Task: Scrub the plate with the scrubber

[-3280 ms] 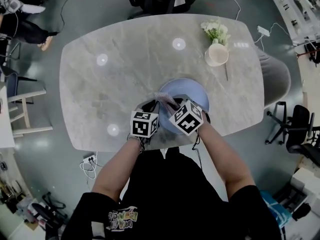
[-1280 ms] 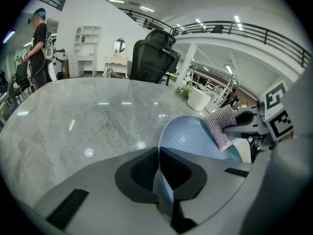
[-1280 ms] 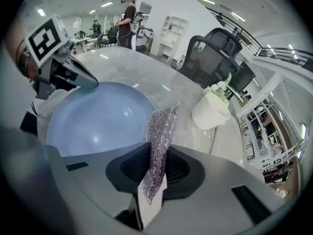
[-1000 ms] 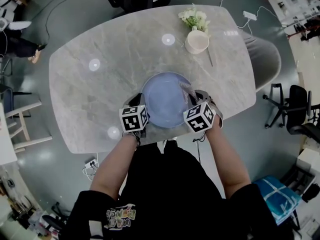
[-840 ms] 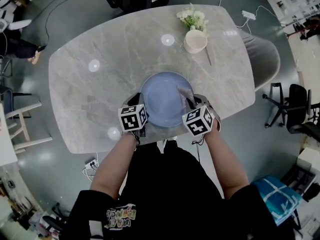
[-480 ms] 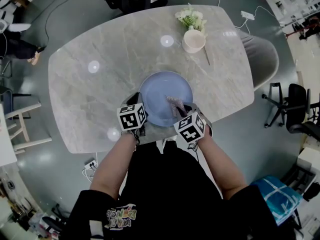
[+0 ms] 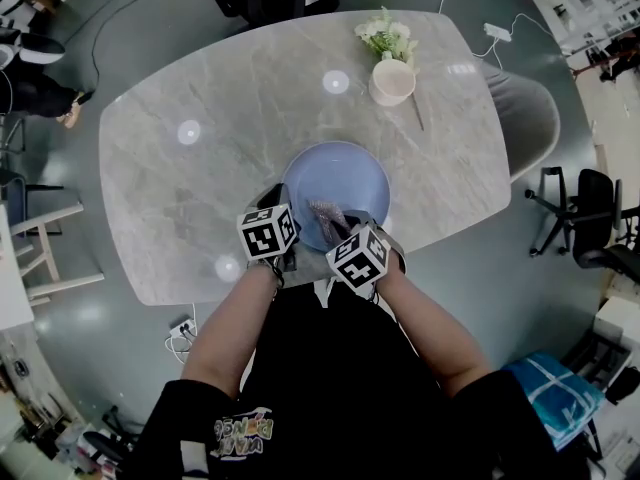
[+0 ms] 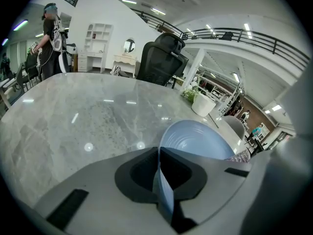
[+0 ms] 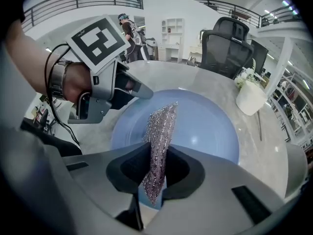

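Note:
A light blue plate [image 7: 350, 186] lies on the marble table near its front edge. My left gripper [image 7: 288, 230] is shut on the plate's near left rim; that rim [image 8: 164, 192] shows edge-on between its jaws. My right gripper [image 7: 342, 234] is shut on a silvery mesh scrubber [image 9: 159, 146], whose free end [image 7: 325, 211] lies on the plate's near part. In the right gripper view the plate [image 9: 205, 126] fills the middle and the left gripper [image 9: 124, 92] is at the plate's left rim.
The marble table [image 7: 230, 98] extends far and to the left. A white cup with flowers [image 7: 392, 78] and a thin stick beside it stand at the far right. Office chairs stand around the table. A person stands far off behind the table in the gripper views.
My right gripper has swept the scrubber leftward across the plate, from the right rim to the near left part. The left gripper has stayed on the rim.

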Action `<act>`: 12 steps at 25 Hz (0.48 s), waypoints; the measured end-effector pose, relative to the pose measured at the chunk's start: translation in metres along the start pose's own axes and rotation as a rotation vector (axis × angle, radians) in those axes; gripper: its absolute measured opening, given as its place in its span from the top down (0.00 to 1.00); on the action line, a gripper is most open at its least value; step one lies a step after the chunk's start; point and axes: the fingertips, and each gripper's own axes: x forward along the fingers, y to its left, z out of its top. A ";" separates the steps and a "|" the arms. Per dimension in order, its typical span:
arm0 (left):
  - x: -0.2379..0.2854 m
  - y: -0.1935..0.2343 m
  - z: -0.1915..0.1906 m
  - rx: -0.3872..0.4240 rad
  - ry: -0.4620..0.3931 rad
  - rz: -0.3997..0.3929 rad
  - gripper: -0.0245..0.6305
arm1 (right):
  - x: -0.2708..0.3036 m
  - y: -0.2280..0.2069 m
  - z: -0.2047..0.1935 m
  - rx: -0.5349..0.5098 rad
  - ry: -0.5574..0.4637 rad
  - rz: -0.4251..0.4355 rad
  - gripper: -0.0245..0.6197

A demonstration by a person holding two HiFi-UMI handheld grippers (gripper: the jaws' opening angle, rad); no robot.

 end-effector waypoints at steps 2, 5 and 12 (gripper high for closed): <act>0.000 0.000 0.000 -0.007 0.000 -0.003 0.92 | 0.005 0.004 0.005 -0.008 0.000 0.006 0.85; 0.000 0.000 0.000 -0.009 0.002 -0.009 0.92 | 0.012 0.012 0.013 -0.019 0.005 0.019 0.85; 0.001 -0.001 0.001 -0.008 0.010 -0.029 0.92 | 0.023 0.007 0.031 0.002 -0.014 0.021 0.84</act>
